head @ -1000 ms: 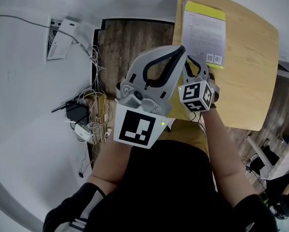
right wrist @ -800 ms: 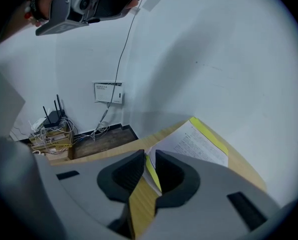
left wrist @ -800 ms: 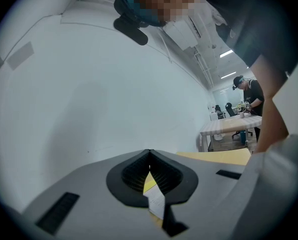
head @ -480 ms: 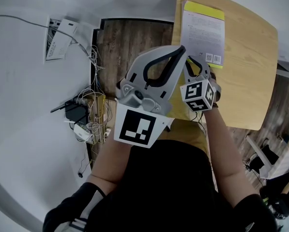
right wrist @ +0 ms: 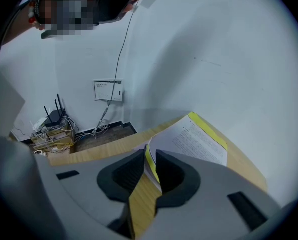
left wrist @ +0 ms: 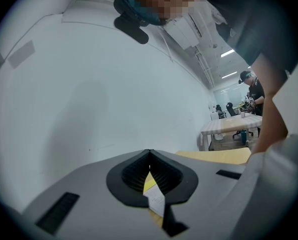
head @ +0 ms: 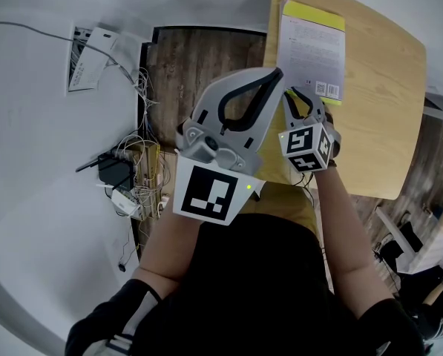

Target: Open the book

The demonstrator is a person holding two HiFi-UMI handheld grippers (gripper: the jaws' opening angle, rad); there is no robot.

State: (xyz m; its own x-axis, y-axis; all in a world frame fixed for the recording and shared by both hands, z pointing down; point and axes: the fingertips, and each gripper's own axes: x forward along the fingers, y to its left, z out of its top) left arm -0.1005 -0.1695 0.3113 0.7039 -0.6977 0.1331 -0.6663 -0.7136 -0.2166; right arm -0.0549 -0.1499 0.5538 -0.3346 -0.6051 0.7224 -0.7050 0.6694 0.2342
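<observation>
A closed book (head: 312,47) with a white cover and a yellow strip lies flat on the far left part of the wooden table (head: 377,124). My left gripper (head: 279,75) hangs over the table's near left corner, short of the book, its fingertips touching and nothing between them. In the left gripper view the left gripper (left wrist: 149,154) shows the book (left wrist: 153,196) behind its pads. My right gripper (head: 299,95) is beside it, just short of the book's near edge. In the right gripper view the right gripper (right wrist: 149,156) has its jaws a narrow way apart, with the book (right wrist: 196,141) seen through the gap.
Left of the table, a router and a tangle of cables (head: 117,173) lie on the floor by the white wall. A wall panel (head: 87,61) hangs above them. Dark wood flooring (head: 199,65) borders the table. A person (left wrist: 253,89) stands by distant desks.
The right gripper has drifted slightly to the right. The left gripper and the book have not moved.
</observation>
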